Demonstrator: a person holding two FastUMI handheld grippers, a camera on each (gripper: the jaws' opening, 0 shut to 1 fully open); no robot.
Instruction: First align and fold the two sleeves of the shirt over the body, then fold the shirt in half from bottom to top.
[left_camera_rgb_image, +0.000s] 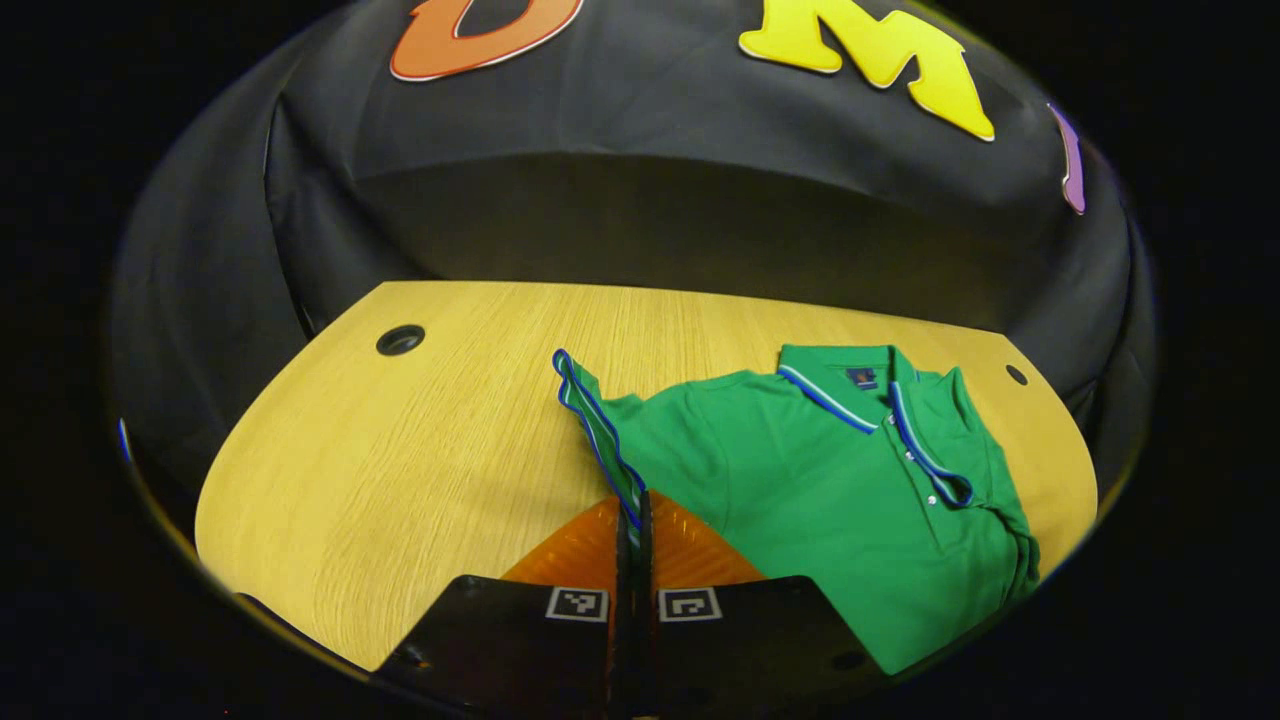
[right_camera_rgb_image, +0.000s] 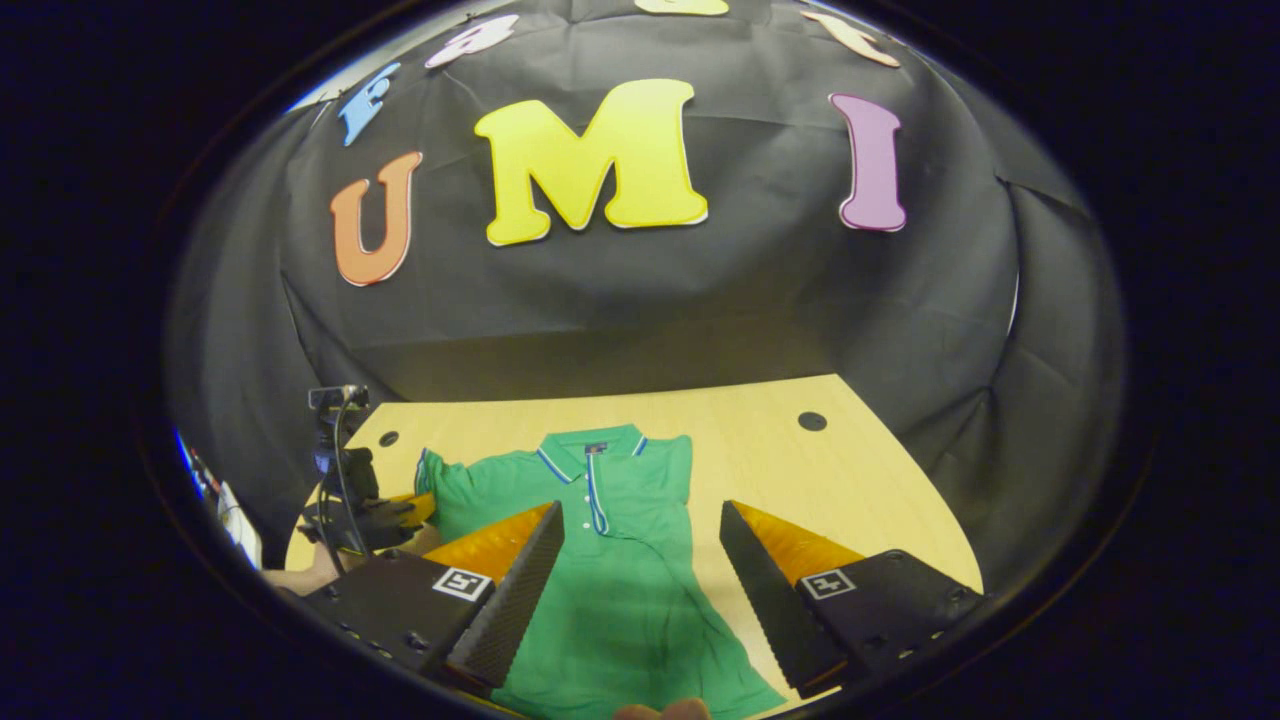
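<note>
On the far left of the left gripper view a bare stretch of the table (left_camera_rgb_image: 420, 470) is seen, with a round hole (left_camera_rgb_image: 400, 340) near its far edge. Toward the middle, the left sleeve (left_camera_rgb_image: 598, 435) of the shirt (left_camera_rgb_image: 800, 480) is lifted off the wood; its striped cuff runs down into the left gripper (left_camera_rgb_image: 634, 520), whose fingers are pressed together on the hem. It is judged that the sleeve is held in this way so that it can be carried inward and laid over the body. To the right, the body of the shirt lies flat on the table, with the collar (left_camera_rgb_image: 860, 395) pointing to the far edge. The right sleeve appears to be folded over the body already, since the right side ends in a straight doubled edge, but this cannot be told for sure. In the right gripper view the other gripper is seen at the left, beside the lifted sleeve, with part of a hand under it. In the middle the shirt (right_camera_rgb_image: 610, 560) is spread on the table (right_camera_rgb_image: 860, 480), collar away from the camera. The right gripper (right_camera_rgb_image: 640, 580) hangs above the lower part of the shirt with its fingers wide apart and nothing between them; probably it waits there for the bottom fold.
</note>
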